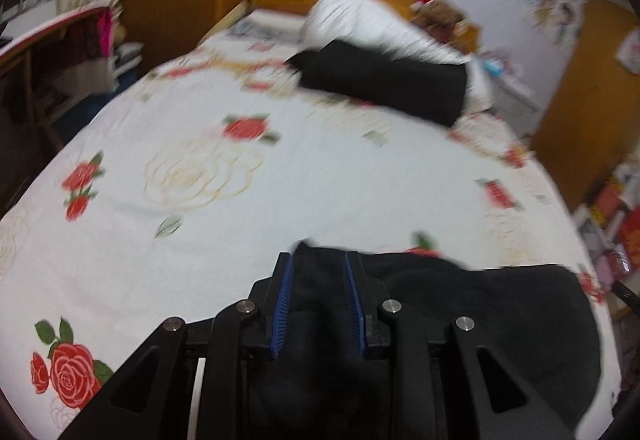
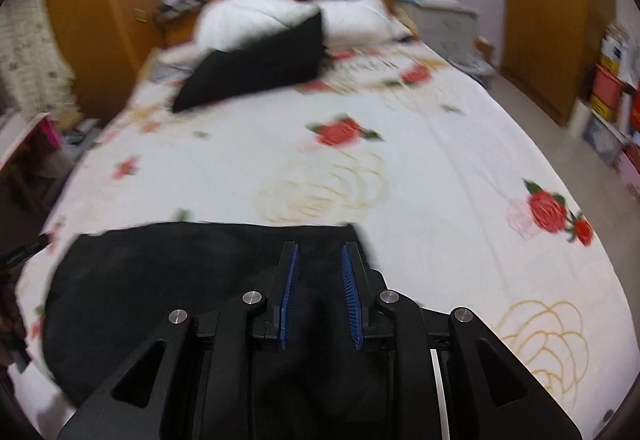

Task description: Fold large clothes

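We work over a bed [image 1: 280, 180] spread with a white sheet printed in red roses, with wooden wardrobes and a pale wall behind; both pictures are smeared by motion.

In the left wrist view, our left gripper [image 1: 319, 300] has black cloth bunched between its blue pads [image 1: 283, 304]; the fingers stand somewhat apart with the fabric filling the gap, so we judge it clamped on the black garment [image 1: 500, 320], which spreads to the right along the near edge of the bed. Far off by the headboard lies a dark folded piece [image 1: 384, 84] against a white pillow [image 1: 360, 20].

In the right wrist view, our right gripper [image 2: 319, 292] likewise holds the garment's [image 2: 160, 280] edge between its pads [image 2: 289, 292], near the cloth's right corner, with the rest lying to the left.

The risk, as we judge it: the jaws grip a thick bunch, not a flat hem, so a layer may slip out when we lift. If one side moves faster, the fold will land skewed and wrinkled.
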